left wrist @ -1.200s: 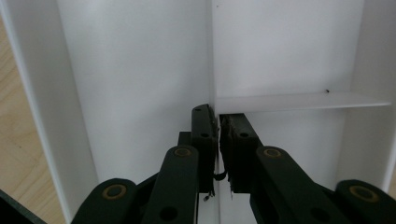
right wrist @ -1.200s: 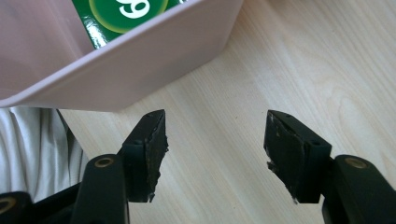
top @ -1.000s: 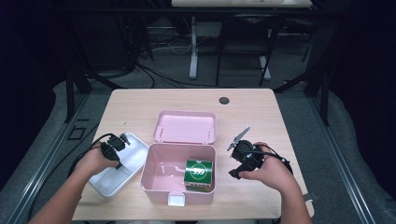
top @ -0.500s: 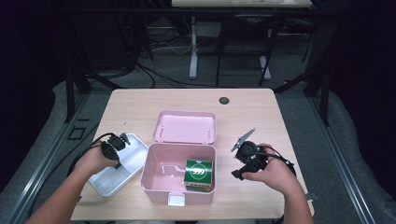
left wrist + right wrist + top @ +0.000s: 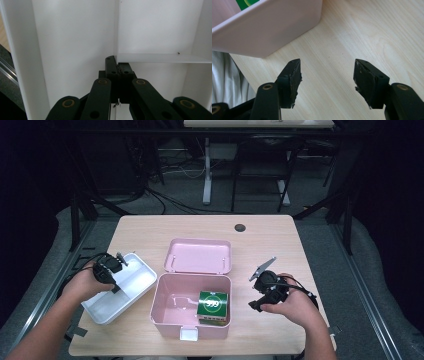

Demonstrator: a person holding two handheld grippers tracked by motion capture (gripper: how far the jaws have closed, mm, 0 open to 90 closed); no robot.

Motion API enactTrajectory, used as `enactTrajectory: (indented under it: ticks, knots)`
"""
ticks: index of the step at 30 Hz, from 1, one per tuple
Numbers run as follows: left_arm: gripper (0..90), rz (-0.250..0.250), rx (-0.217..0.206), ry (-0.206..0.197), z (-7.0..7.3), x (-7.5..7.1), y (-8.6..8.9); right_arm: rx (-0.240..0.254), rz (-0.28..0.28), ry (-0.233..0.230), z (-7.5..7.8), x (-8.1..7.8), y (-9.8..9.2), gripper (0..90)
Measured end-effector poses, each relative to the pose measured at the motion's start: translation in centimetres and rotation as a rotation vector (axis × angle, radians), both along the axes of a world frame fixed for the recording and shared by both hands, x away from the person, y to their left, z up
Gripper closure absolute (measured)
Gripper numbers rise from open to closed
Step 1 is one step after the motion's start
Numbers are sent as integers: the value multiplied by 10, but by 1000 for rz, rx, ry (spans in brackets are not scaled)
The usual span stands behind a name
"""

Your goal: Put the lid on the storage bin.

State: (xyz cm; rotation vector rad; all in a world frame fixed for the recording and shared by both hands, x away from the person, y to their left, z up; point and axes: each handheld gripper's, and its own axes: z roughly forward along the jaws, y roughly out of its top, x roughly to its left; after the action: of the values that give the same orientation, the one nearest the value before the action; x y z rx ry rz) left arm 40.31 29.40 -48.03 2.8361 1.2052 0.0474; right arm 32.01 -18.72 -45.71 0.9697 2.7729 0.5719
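1. High view, nearest the person: the left hand-held gripper (image 5: 111, 268) sits over the white tray (image 5: 137, 287), which lies on the worktop (image 5: 280, 240) just left of the pink box (image 5: 170, 312). The tray's near end looks tilted, though I cannot tell whether it is clear of the surface.
2. Left gripper view: the jaws of the left hand-held gripper (image 5: 117, 68) are pressed together on the tray's thin inner divider (image 5: 160, 58). The hold is on a narrow edge only.
3. Right gripper view: the right hand-held gripper (image 5: 327, 75) has its jaws spread with nothing between them, above bare worktop (image 5: 367, 30) beside the pink box wall (image 5: 267, 27).
4. High view, mid-field: the right hand-held gripper (image 5: 257, 297) rests just right of the pink box, apart from it. A green packet (image 5: 213, 304) lies in the box's right half, leaving the left half free.
5. Farther back: the box's lid (image 5: 200, 256) stands open behind the body. A small dark disc (image 5: 240, 227) lies well apart near the far edge.
6. Risks, as judged:
   - A pinch on one thin divider may let the tray swing or slip, because the load hangs off-centre.
   - If the tray is meant to sit in the box, it may catch on the rim or rest on the green packet.
   - The box is unsteadied, so a knock from the tray could shift it.
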Motion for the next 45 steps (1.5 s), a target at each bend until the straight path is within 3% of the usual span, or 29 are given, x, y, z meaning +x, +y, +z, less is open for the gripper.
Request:
enactTrajectory:
  ticks: [10,19,25,36,45]
  knots:
    - [891,-49,-8,-36,42,-8,-5,0,4,-22,5,0,0,390]
    - [890,-88,-1,-44,67,-14,-14,-13,8,-28,2,2,3,391]
    - [890,-149,9,-59,83,-19,-26,-9,1,-39,3,2,2,394]
    - [890,-252,-20,-44,91,-24,-54,-16,0,-34,-1,4,2,393]
    - [890,-351,5,-58,98,-27,-79,-22,-7,-32,-1,4,1,393]
